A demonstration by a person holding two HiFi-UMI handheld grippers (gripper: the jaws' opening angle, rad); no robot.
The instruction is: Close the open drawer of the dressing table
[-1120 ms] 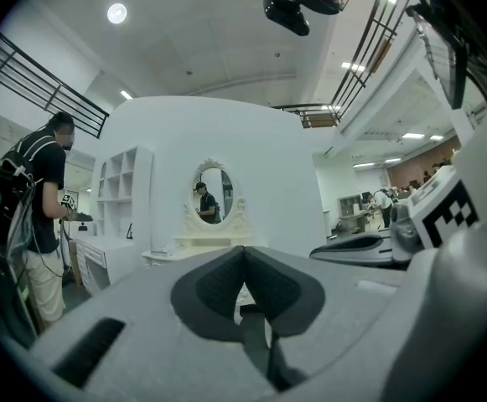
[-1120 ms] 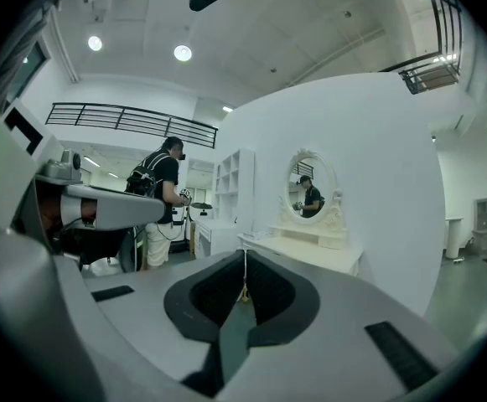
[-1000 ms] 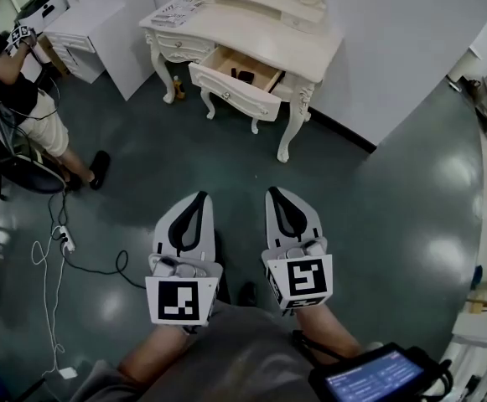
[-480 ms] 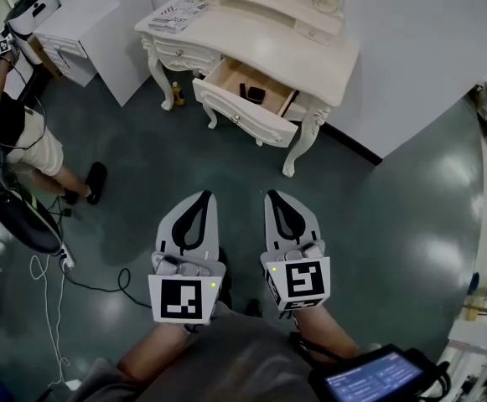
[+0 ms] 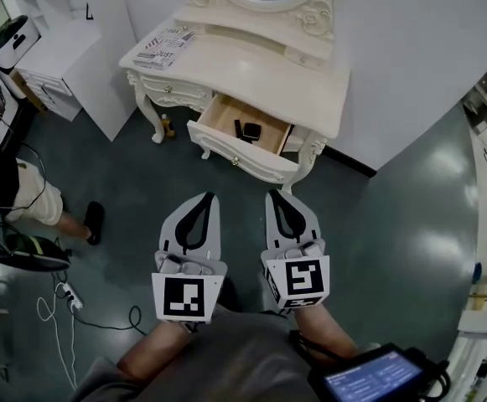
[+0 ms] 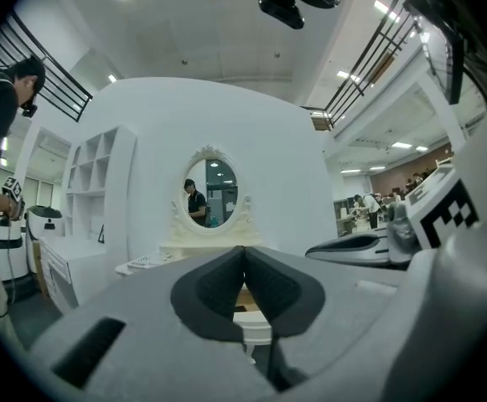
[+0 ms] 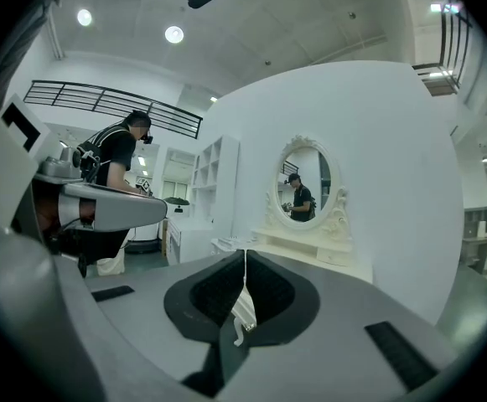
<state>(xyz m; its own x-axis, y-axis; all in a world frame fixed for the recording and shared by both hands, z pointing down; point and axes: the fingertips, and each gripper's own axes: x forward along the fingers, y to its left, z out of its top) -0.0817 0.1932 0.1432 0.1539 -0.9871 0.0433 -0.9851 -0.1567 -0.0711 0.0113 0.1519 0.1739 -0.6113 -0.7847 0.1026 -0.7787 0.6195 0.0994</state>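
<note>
My left gripper (image 5: 203, 199) and right gripper (image 5: 277, 196) are both closed on nothing, side by side, pointing level. Ahead of their tips, not touching, the drawer (image 5: 243, 156) stands pulled out of the dressing table (image 5: 251, 67). A person (image 5: 17, 193) stands off to the left.

My left gripper (image 5: 204, 196) and right gripper (image 5: 275, 193) look like smooth, matt plastic. The drawer (image 5: 226, 121) is bare wood inside. The floor (image 5: 394, 224) shines.

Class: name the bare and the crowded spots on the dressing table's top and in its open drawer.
The tabletop is bare right of the papers at its left end. The drawer is bare left of its dark items. Nothing is crowded.
</note>
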